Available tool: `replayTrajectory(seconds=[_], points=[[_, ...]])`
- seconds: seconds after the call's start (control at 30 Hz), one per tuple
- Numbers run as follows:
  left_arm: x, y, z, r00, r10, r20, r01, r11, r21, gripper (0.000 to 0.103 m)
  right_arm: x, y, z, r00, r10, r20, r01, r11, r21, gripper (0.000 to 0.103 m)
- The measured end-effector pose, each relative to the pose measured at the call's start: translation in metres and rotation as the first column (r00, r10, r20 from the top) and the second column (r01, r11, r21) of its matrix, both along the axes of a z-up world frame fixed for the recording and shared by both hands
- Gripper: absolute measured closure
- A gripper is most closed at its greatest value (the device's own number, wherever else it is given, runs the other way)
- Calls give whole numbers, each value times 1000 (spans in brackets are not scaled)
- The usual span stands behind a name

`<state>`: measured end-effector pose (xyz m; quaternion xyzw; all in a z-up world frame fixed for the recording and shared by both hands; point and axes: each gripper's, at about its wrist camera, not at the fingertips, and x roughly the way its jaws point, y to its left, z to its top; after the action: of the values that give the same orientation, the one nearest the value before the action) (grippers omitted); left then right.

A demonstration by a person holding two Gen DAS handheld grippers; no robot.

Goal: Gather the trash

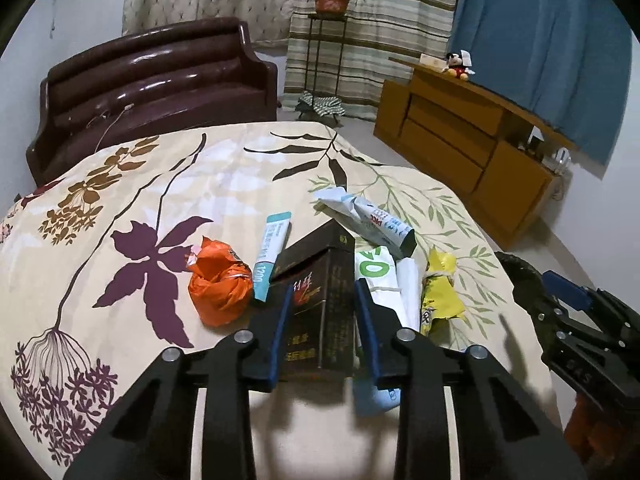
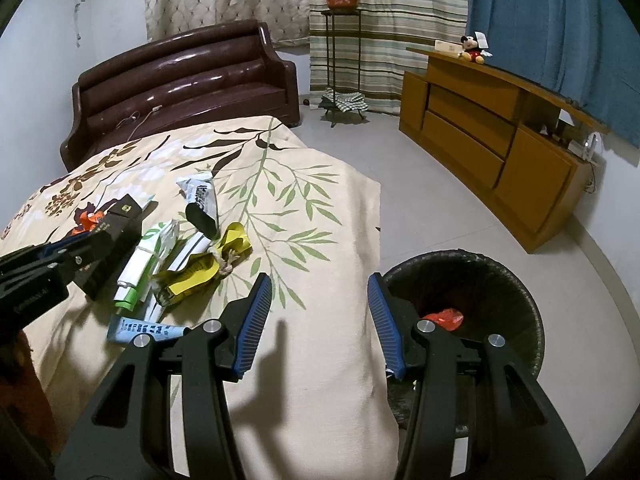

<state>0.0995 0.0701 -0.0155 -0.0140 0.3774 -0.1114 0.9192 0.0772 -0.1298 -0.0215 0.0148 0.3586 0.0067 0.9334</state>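
Note:
A pile of trash lies on the floral cloth point(image 1: 120, 184). My left gripper point(image 1: 323, 296) is shut on a dark brown box point(image 1: 316, 280), a blue pad on each side of it; the box also shows in the right wrist view point(image 2: 120, 224). Around it lie an orange wrapper point(image 1: 220, 284), a teal tube box point(image 1: 272, 252), a white-blue carton point(image 1: 372, 216), a green-white pack point(image 2: 148, 264) and a yellow wrapper point(image 2: 200, 272). My right gripper point(image 2: 320, 292) is open and empty over the cloth's edge, beside a black trash bin point(image 2: 520, 292) that holds a red wrapper point(image 2: 446, 318).
A brown sofa point(image 2: 188, 80) stands behind the table. A wooden cabinet point(image 2: 500, 136) with a Mickey toy point(image 2: 474, 50) lines the right wall. A plant stand point(image 2: 342, 40) stands by the curtains. A light-blue tube box point(image 2: 148, 330) lies near the cloth's front.

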Motion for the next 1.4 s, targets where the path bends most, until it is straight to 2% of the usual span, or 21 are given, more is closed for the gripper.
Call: replayTrajectory(seconds=[0.43,0.63,0.8,1.13,1.3,1.4], points=[[2,31,6,996,87,11,-87,996,-9,75,-1,7,-1,1000,13,-6,-13,1000,-3,54],[2,34,8,996,85,16,-85,996,-24,78,0,9,-2,1000,15,-9,-15,1000,-2,54],[-3,38,15,997,76,17,-75,995,-70,79,1,8,-2,1000,17,-12,-17,1000,0,54],[-7,46,11,995,101,-6,-101,992,-82,79,2,14,-2,1000,25,-13,-25,1000,-2,54],[-10,52,10,992,123,3,-122,990,-72,77,4,17,-2,1000,28,-15,-28,1000,-2,54],[-11,54,9,991,136,3,-136,989,-63,67,3,19,-2,999,29,-14,-30,1000,-4,54]])
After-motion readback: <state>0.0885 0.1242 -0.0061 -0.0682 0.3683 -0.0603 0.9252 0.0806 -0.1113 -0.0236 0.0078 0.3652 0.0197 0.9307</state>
